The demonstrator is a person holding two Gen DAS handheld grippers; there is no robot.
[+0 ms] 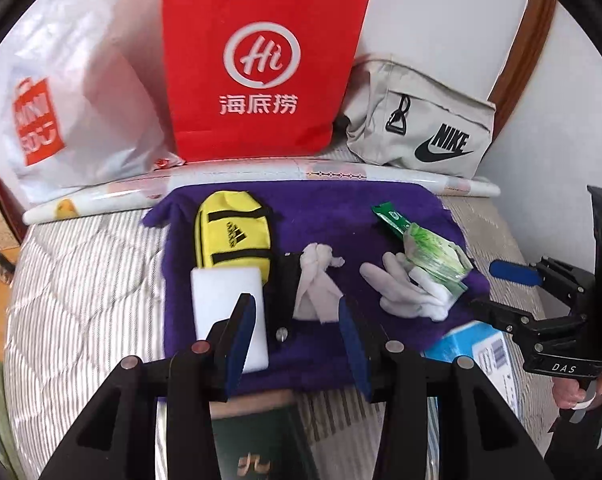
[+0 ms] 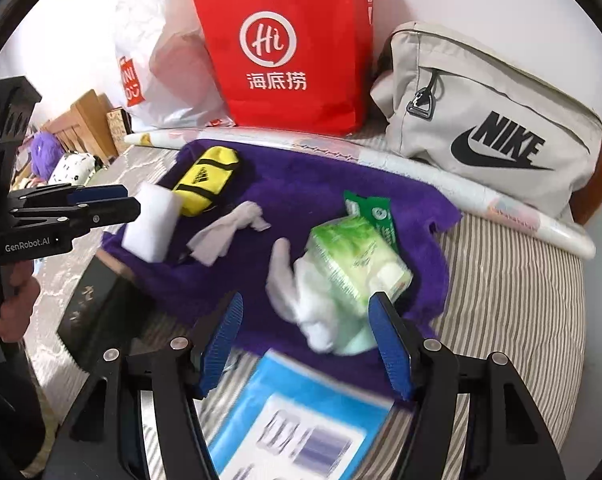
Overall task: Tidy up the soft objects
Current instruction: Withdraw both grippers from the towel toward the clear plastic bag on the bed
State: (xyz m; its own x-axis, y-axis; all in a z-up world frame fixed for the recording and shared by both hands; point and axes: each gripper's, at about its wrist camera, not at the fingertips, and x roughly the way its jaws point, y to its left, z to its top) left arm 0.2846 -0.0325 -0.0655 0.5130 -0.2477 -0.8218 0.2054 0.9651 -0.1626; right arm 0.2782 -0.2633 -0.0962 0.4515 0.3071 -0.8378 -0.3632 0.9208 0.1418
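Both claws hang spread and empty: the left claw (image 1: 297, 336) above the white sponge (image 1: 231, 312), the right claw (image 2: 307, 338) above the white glove (image 2: 301, 292) and tissue pack (image 2: 357, 264), all lying on the purple towel (image 1: 321, 208) on the bed (image 1: 81, 280).

Pouch (image 1: 232, 236) left of glove (image 1: 401, 288) on towel (image 1: 321, 208).

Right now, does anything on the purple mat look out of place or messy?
Yes: the green tissue pack lies tilted on the white glove, not flat on the purple mat, and the white cloth sits crumpled and knotted.
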